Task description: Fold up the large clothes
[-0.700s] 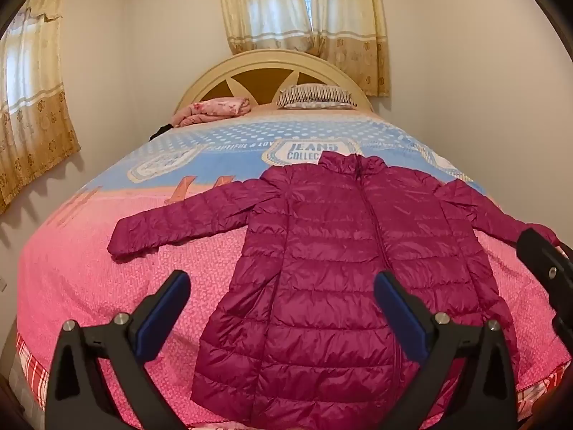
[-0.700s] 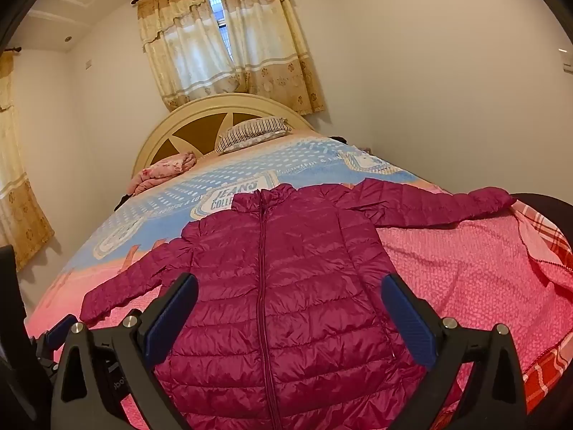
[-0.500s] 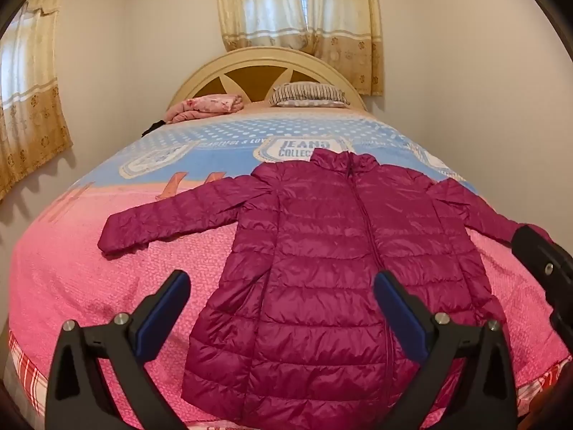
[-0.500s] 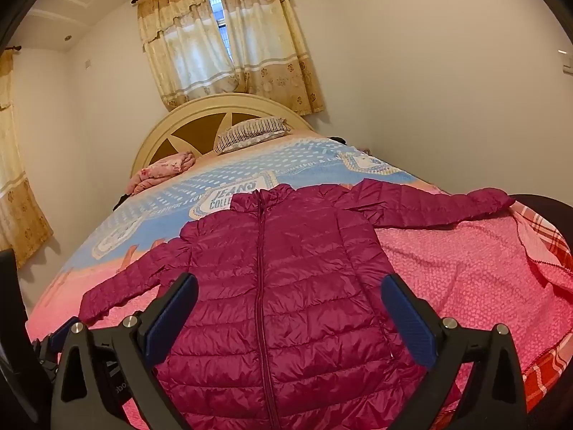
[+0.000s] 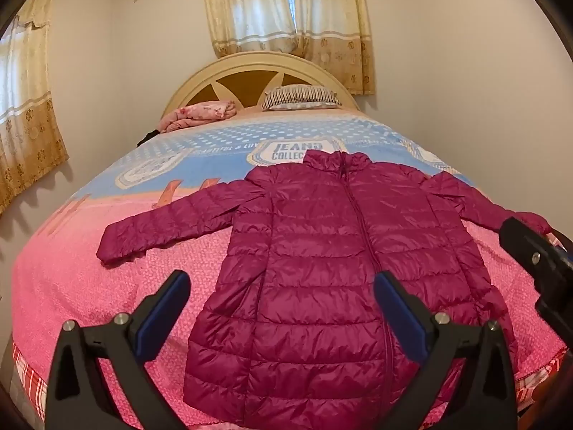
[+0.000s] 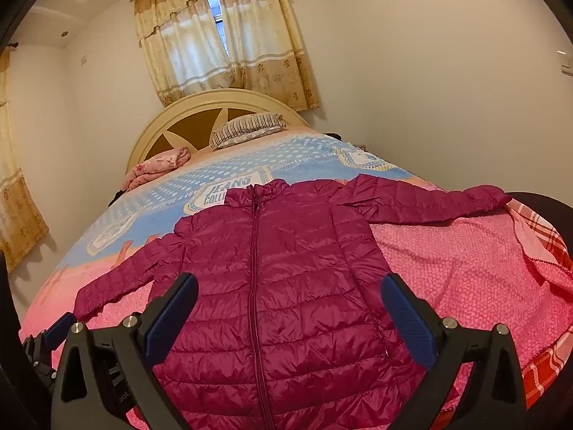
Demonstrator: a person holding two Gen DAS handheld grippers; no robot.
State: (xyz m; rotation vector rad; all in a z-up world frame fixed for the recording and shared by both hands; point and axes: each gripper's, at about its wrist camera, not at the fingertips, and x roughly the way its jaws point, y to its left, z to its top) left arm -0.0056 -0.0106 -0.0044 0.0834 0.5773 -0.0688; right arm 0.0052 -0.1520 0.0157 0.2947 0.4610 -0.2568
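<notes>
A magenta quilted down jacket (image 5: 333, 268) is lying flat, front up and zipped, across the foot half of the bed (image 5: 71, 286), its collar pointing toward the headboard (image 5: 258, 71) and both sleeves spread out to the sides. No fold is showing in it yet, so the task appears to be sitting at its opening step: lining up before the first grasp.

The left gripper (image 5: 283, 308) is hovering over the hem end of the jacket with its jaws spread wide and nothing between them. The right gripper (image 6: 290, 308) is doing the same, wide apart and empty, above the lower front panel.

The next move is likely calling for each gripper to travel outward to a sleeve, the left sleeve (image 5: 172, 222) and the right sleeve (image 6: 429, 200), pinching near the cuff and drawing it across the chest. The puffy shell looks slippery, so a deep bite is probably needed.

Compared with the earlier frames, the left wrist view is now showing more bare bedspread to the jacket's left and more of the hem, suggesting the left gripper is drifting and lifting slightly; the right view is looking almost unchanged. The jacket itself is lying as before.
</notes>
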